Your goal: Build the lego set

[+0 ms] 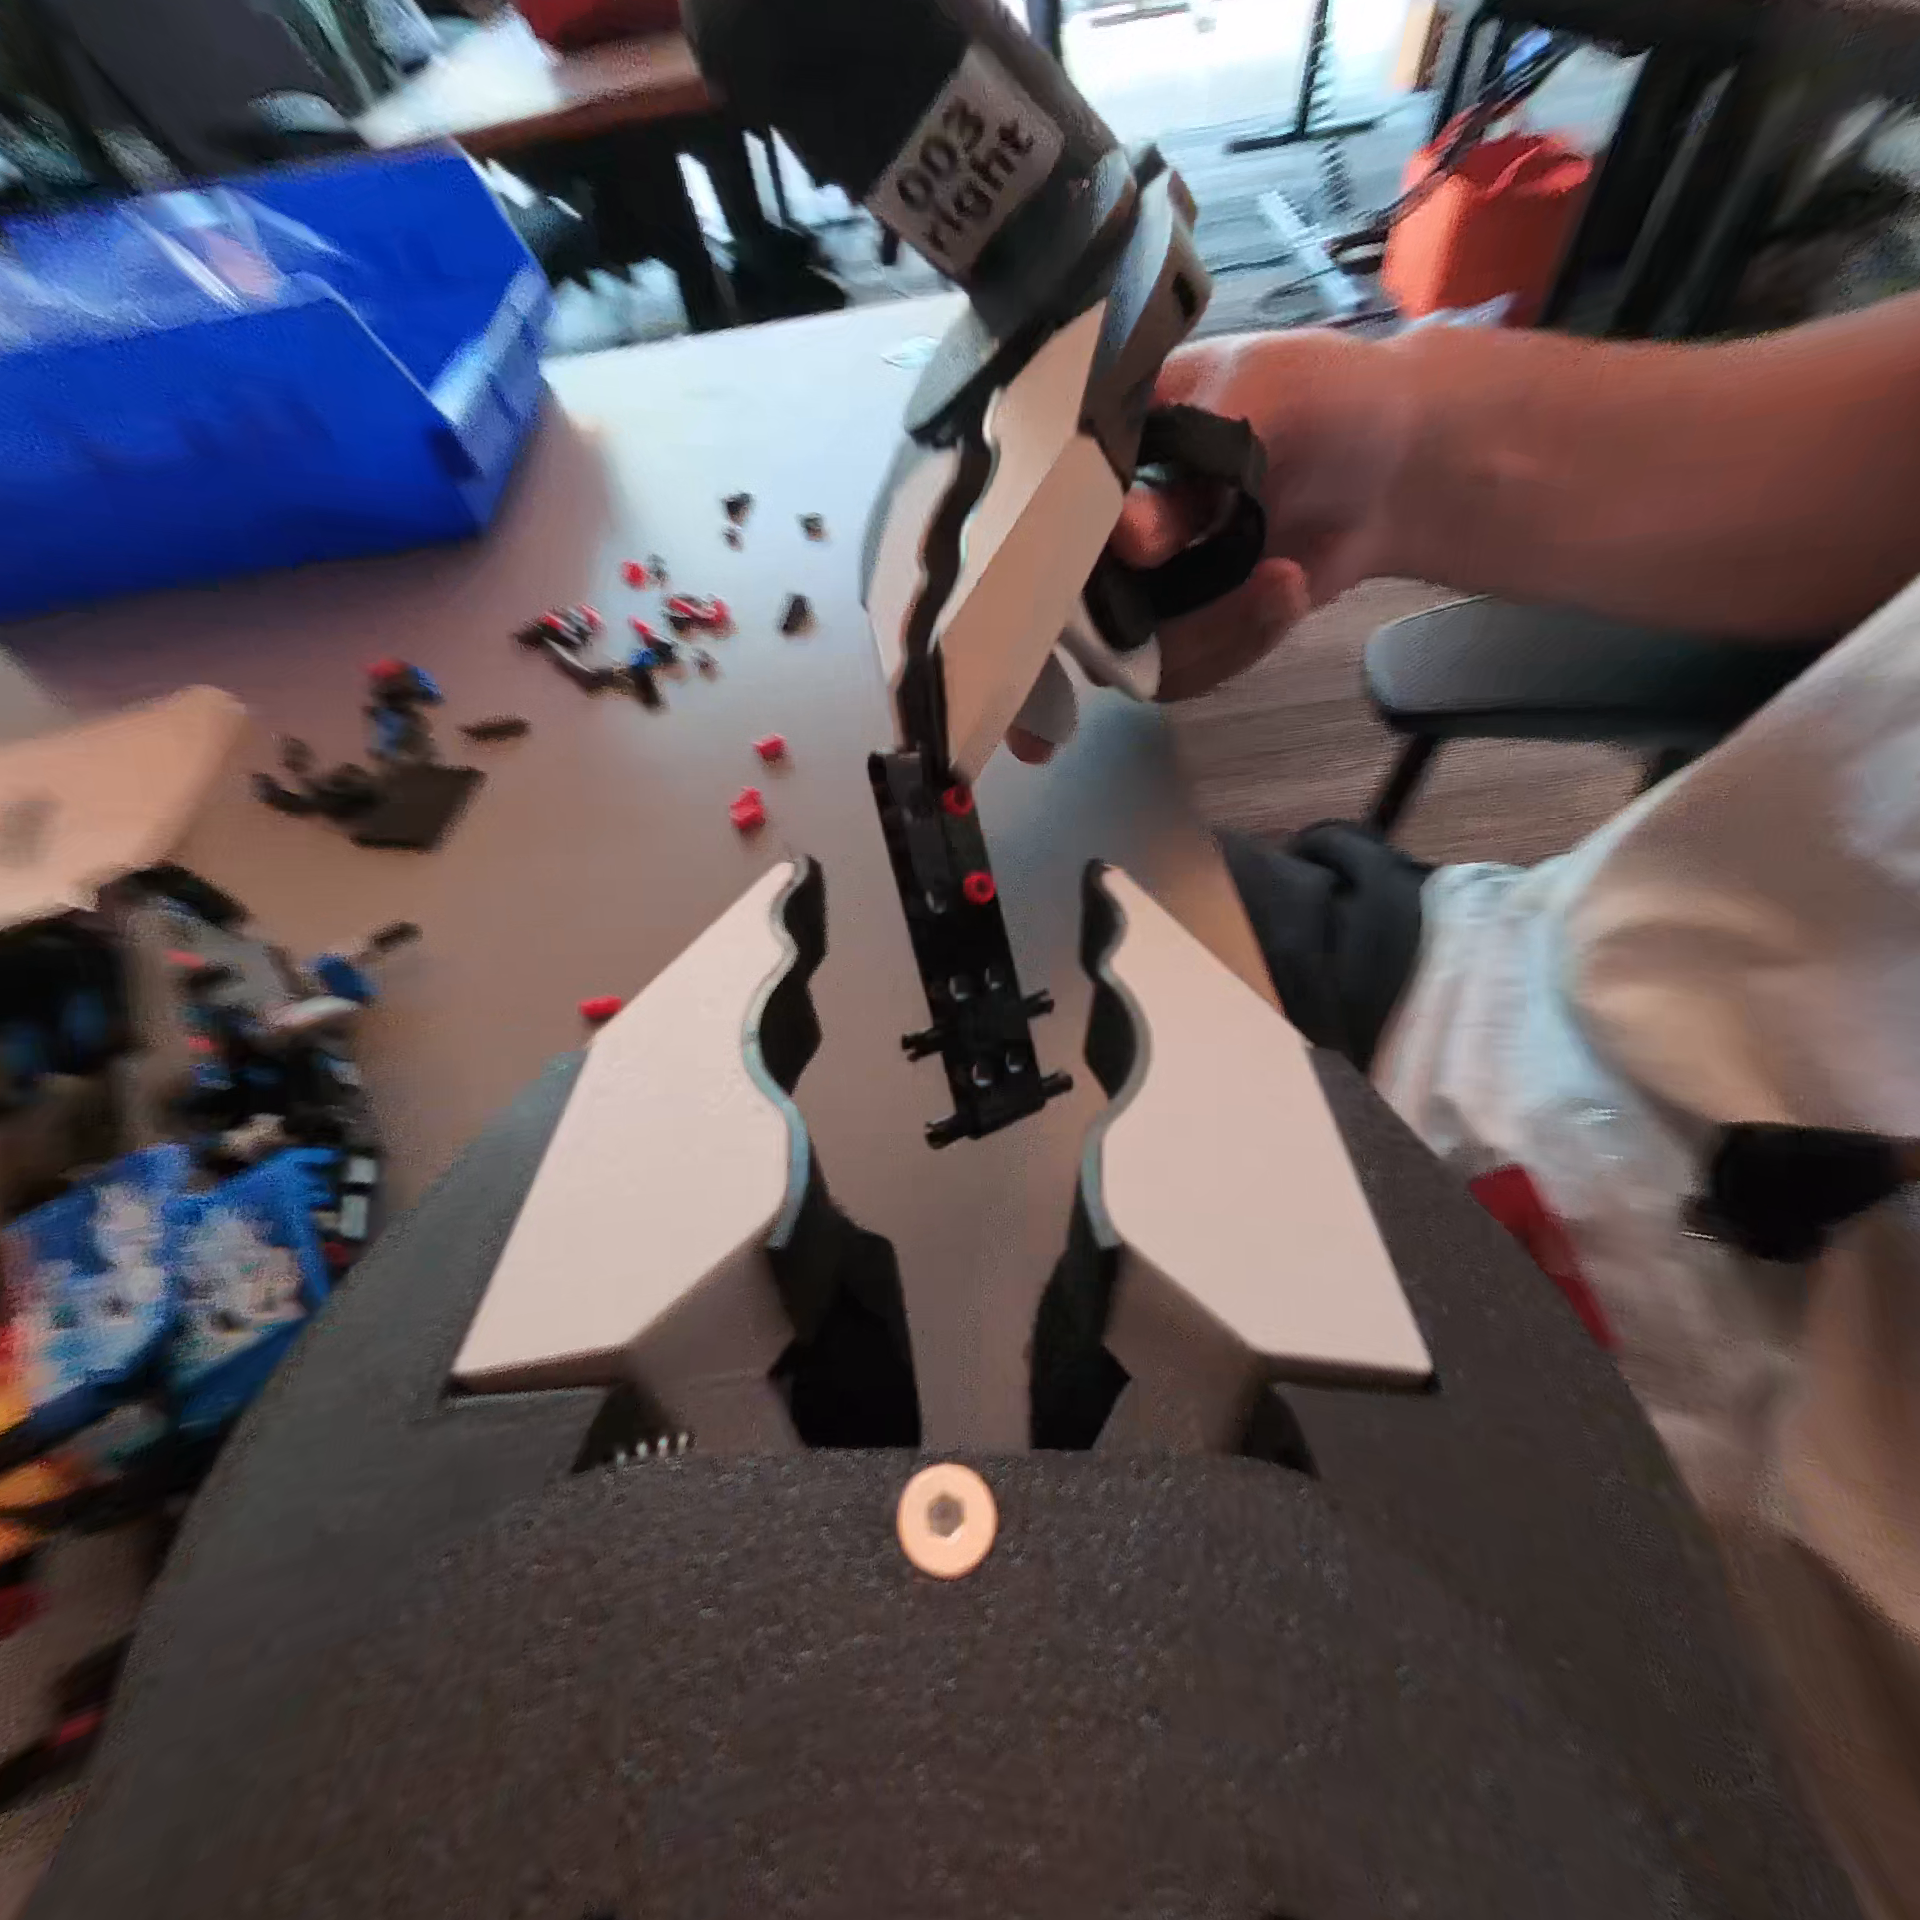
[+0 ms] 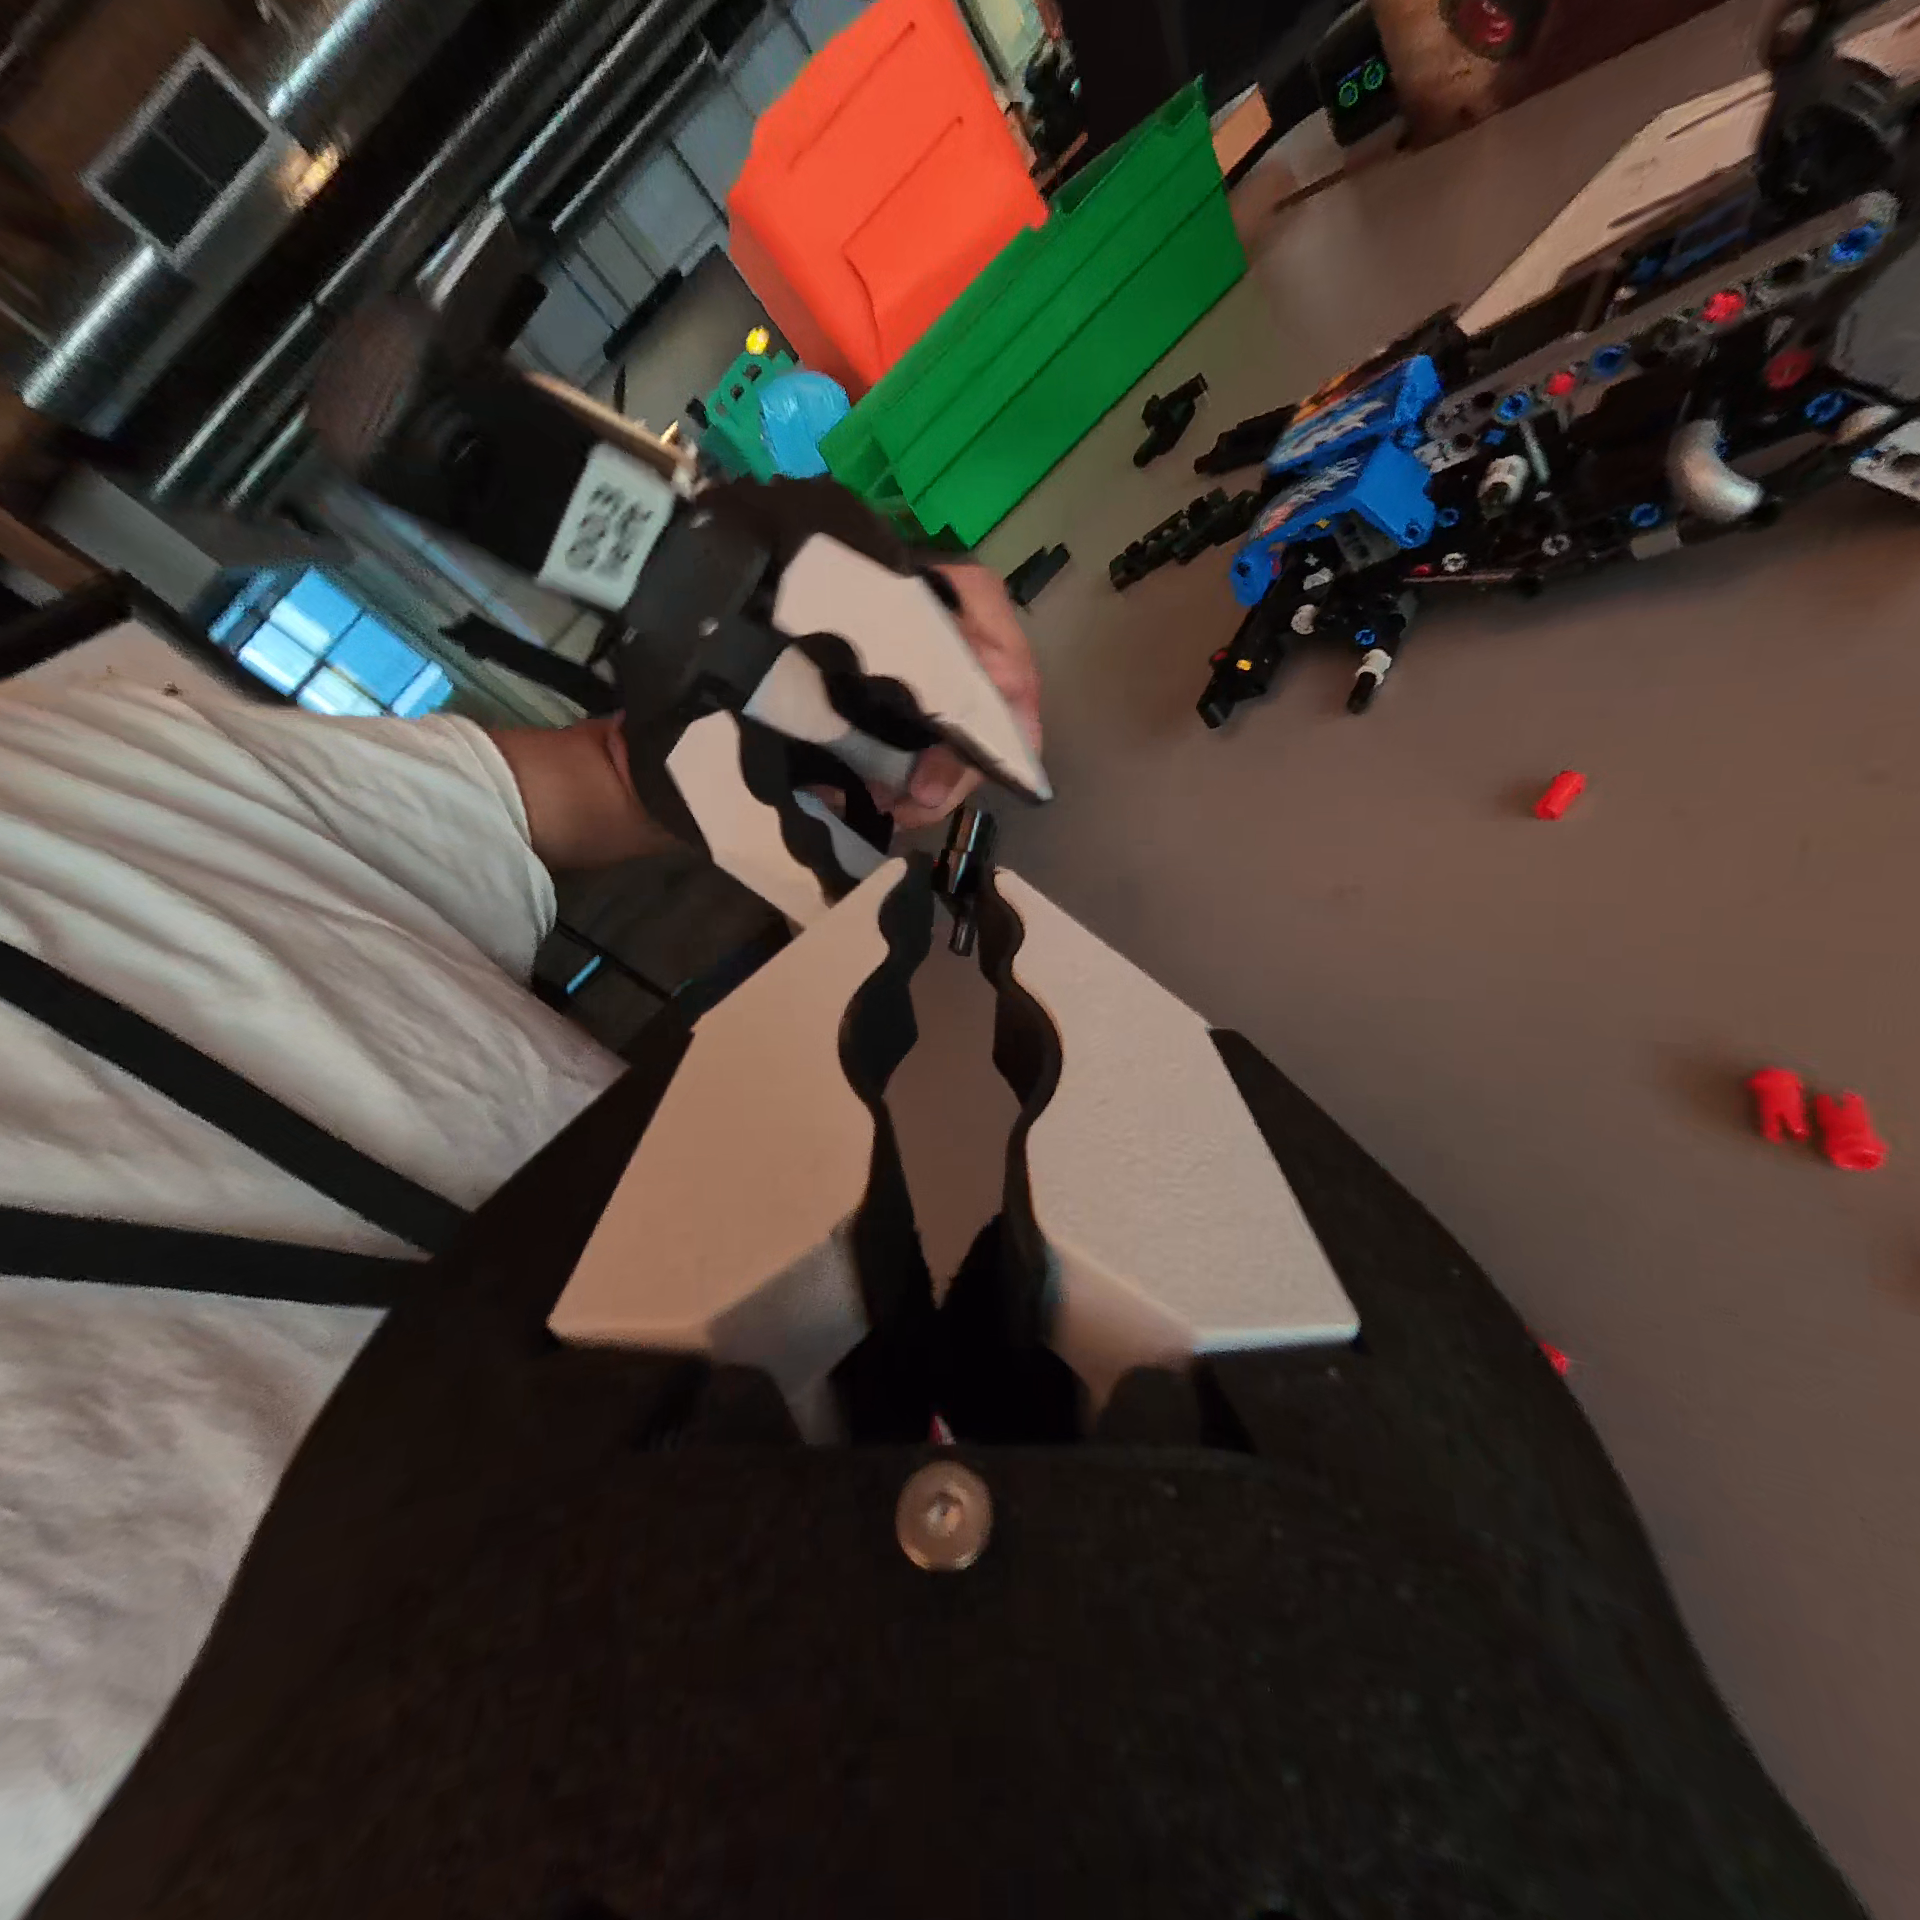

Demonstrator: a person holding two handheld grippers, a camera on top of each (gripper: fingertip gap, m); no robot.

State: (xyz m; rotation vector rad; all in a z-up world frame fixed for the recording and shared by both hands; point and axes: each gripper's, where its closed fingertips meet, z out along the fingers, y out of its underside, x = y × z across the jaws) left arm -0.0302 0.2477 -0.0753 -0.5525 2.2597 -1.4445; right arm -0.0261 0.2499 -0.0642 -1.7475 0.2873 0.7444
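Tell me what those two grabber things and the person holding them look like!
Each gripper, the left gripper and the right gripper, has a rough black body, a round silver screw in the middle, and two pale, flat fingers with wavy black inner edges. The right one carries a small grey tag. The person wears a white short-sleeved shirt with a black strap across it.

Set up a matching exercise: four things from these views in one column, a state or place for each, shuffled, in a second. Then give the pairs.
Things:
1. left gripper
2. right gripper
3. black beam
4. blue bin

States or places:
A. on the table's far left
B. hanging from closed fingertips, above the table
C. open, holding nothing
D. shut on a lego piece

Pairs: 1-C, 2-D, 3-B, 4-A
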